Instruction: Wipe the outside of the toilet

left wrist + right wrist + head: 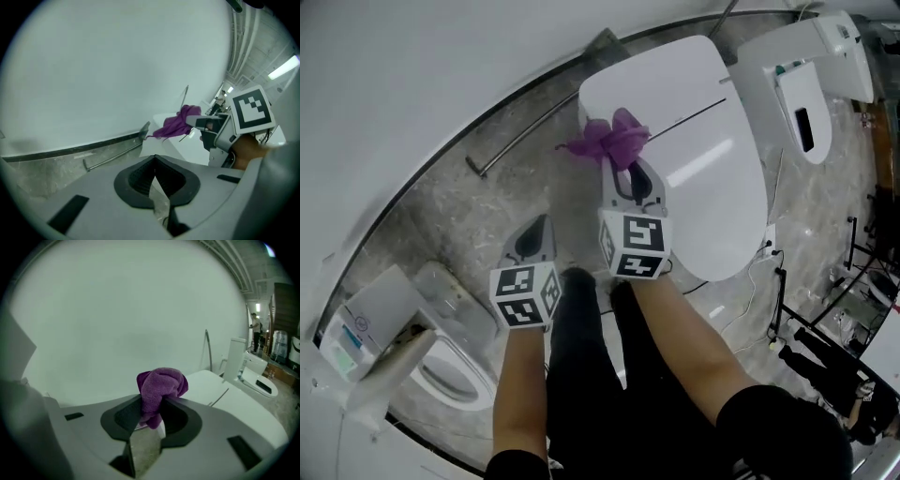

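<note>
Forward, right tongs (623,167) with purple cloth (607,141) over toilet (712,178)

Head view: camera high, facing steeply down. Forearms enter at 6 o'clock, toilet (703,178) at 1 o'clock, wall (441,56) from 9 to 12 o'clock. Middle range.

Left gripper view: camera rides the left gripper (534,234), low, facing along its jaws to the wall and floor (47,173). The right gripper (199,123) shows side-on at 3 o'clock, near.

Right gripper view: faces along its own jaws at the wall. Purple cloth (159,387) very near, centre; toilet at 3 o'clock.

Shared: all three views catch cloth, toilet and wall. The head and left gripper views also share the floor rod (525,131).
</note>
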A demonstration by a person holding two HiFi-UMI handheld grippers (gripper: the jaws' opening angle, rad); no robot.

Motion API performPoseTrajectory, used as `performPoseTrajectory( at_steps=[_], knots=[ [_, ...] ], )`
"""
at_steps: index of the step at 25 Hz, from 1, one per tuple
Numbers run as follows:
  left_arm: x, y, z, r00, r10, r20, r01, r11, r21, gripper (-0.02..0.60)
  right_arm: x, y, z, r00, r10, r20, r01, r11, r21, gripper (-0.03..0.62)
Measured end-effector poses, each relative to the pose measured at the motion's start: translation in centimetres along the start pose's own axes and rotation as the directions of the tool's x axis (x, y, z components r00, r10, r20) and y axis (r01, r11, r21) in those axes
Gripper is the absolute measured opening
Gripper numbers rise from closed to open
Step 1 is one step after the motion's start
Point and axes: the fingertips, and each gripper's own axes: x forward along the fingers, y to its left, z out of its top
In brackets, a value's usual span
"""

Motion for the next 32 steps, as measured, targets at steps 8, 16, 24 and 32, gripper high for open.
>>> performPoseTrajectory(
  at_steps=[8,16,24,32],
  knots=[
    [-8.1,-14.7,6.9,0.990,0.009,0.141,-0.016,0.999,0.049,0.009,-16.0,-11.1,7.8,0.994,-0.059,0.095,0.058,0.998,0.018,0.114],
    [-16.5,-28.9,11.5,0.975,-0.007,0.222,-0.024,0.990,0.136,0.008,-29.5,-20.1,15.7,0.969,-0.121,0.215,0.106,0.991,0.077,0.114],
    [-25.3,-42.9,17.6,0.938,-0.134,0.321,0.053,0.967,0.250,0.008,-40.8,-23.4,27.0,0.922,-0.100,0.375,0.058,0.991,0.120,0.114],
    [-30.4,-48.4,22.9,0.894,-0.249,0.372,0.090,0.914,0.396,0.009,-47.7,-23.3,33.6,0.858,-0.137,0.495,0.087,0.989,0.123,0.114]
  ],
)
